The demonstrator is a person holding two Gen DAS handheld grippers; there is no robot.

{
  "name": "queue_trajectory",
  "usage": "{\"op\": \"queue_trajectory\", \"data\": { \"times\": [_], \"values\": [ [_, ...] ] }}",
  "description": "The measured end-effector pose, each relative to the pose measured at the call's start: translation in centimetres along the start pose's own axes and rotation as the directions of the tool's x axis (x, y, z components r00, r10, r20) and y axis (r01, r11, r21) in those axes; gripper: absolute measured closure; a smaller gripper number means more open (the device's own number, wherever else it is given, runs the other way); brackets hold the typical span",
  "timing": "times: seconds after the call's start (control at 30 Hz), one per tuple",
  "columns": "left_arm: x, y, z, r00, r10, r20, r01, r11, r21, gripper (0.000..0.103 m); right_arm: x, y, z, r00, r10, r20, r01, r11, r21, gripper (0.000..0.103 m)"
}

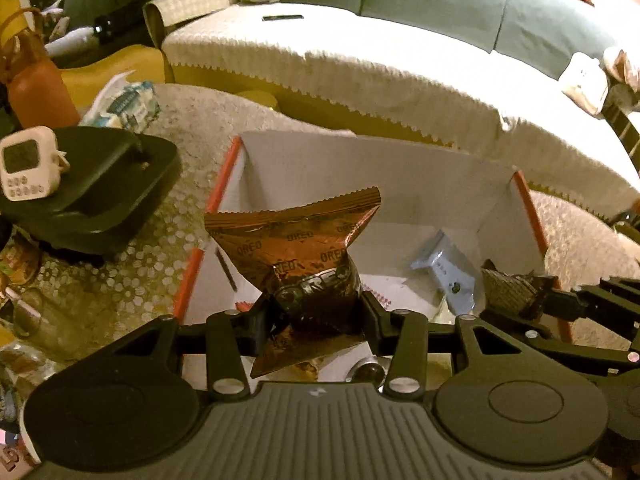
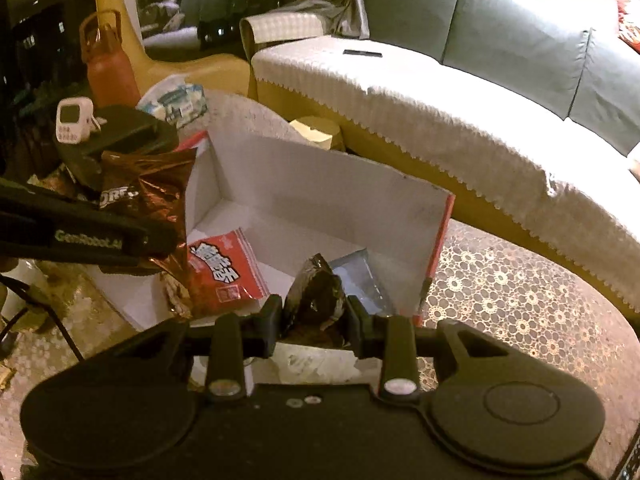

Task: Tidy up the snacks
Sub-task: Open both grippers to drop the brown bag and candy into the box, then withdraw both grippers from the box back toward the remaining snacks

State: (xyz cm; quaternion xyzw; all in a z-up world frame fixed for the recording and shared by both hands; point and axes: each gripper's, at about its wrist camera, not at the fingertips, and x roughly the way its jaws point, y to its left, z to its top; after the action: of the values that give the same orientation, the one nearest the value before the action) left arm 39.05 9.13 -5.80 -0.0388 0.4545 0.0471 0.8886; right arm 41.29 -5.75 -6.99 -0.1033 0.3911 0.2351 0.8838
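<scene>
left gripper [image 1: 316, 312] clenched on Oreo packet [image 1: 304, 256], upright, centre frame | right gripper [image 2: 314, 316] clenched on dark wrapper [image 2: 318, 292], lower centre | white box [image 2: 320, 184] open just ahead and below both | red packet [image 2: 228, 268], blue packet [image 1: 448, 272] inside | judged: right nearer the floor of the box

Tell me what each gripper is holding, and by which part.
Left gripper pinches the Oreo packet at its lower middle. Right gripper clamps a dark wrapped snack near its bottom.
</scene>
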Motion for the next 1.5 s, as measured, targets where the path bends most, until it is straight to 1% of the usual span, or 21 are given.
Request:
{"op": "queue_trajectory", "data": {
  "times": [0.07, 0.23, 0.4, 0.47, 0.53, 0.57, 0.73, 0.87, 0.93, 1.03, 1.13, 1.37, 1.5],
  "values": [
    [0.9, -0.3, -0.2, 1.000, -0.005, -0.025, 0.005, 1.000, 0.016, 0.058, 0.7, 0.1, -0.1, 1.000, -0.006, -0.013, 0.005, 1.000, -0.008, 0.070],
    [2.5, -1.0, -0.8, 0.997, 0.011, -0.072, -0.007, 0.999, 0.054, 0.057, 1.7, 0.3, -0.4, 0.999, -0.006, -0.041, 0.005, 1.000, -0.012, 0.070],
    [2.8, -1.4, -1.2, 0.997, 0.011, -0.076, -0.005, 0.997, 0.078, 0.057, 2.1, 0.4, -0.7, 0.998, -0.001, -0.055, 0.001, 1.000, -0.002, 0.070],
    [2.6, -1.4, -1.1, 0.997, 0.008, -0.073, -0.003, 0.997, 0.074, 0.055, 2.0, 0.4, -0.7, 0.998, -0.001, -0.055, 0.001, 1.000, 0.003, 0.070],
    [2.1, -1.5, -1.1, 0.998, 0.008, -0.063, -0.003, 0.997, 0.077, 0.049, 1.8, 0.3, -0.6, 0.999, -0.002, -0.053, 0.003, 1.000, 0.015, 0.070],
    [1.9, -1.4, -1.1, 0.998, 0.007, -0.056, -0.002, 0.997, 0.076, 0.047, 1.6, 0.2, -0.6, 0.999, 0.001, -0.052, 0.000, 1.000, 0.023, 0.070],
    [-0.1, -1.0, -1.3, 0.999, -0.009, -0.031, 0.011, 0.998, 0.058, 0.040, -0.1, -0.1, -0.5, 0.999, 0.024, -0.032, -0.022, 0.999, 0.046, 0.070],
    [-2.2, -1.0, -1.7, 1.000, -0.020, -0.011, 0.021, 0.998, 0.054, 0.038, -2.1, 0.1, -0.6, 0.999, 0.040, -0.016, -0.040, 0.998, 0.056, 0.069],
    [-3.4, -1.0, -1.9, 1.000, -0.027, 0.001, 0.027, 0.998, 0.050, 0.035, -3.2, 0.1, -0.7, 0.999, 0.054, -0.006, -0.053, 0.996, 0.066, 0.069],
    [-5.3, -1.1, -2.4, 0.999, -0.038, 0.019, 0.036, 0.998, 0.056, 0.033, -4.9, 0.3, -0.9, 0.998, 0.059, 0.014, -0.060, 0.995, 0.074, 0.069],
    [-7.0, -1.2, -3.0, 0.998, -0.044, 0.034, 0.042, 0.997, 0.064, 0.033, -6.6, 0.5, -1.2, 0.997, 0.067, 0.029, -0.069, 0.995, 0.077, 0.069],
    [-11.0, -1.6, -4.9, 0.996, -0.058, 0.073, 0.052, 0.996, 0.079, 0.030, -10.1, 1.7, -2.2, 0.997, 0.057, 0.059, -0.061, 0.996, 0.058, 0.067],
    [-13.2, -1.5, -6.2, 0.992, -0.076, 0.098, 0.068, 0.994, 0.085, 0.026, -11.9, 2.1, -3.2, 0.995, 0.068, 0.074, -0.072, 0.996, 0.057, 0.065]
  ]
}}
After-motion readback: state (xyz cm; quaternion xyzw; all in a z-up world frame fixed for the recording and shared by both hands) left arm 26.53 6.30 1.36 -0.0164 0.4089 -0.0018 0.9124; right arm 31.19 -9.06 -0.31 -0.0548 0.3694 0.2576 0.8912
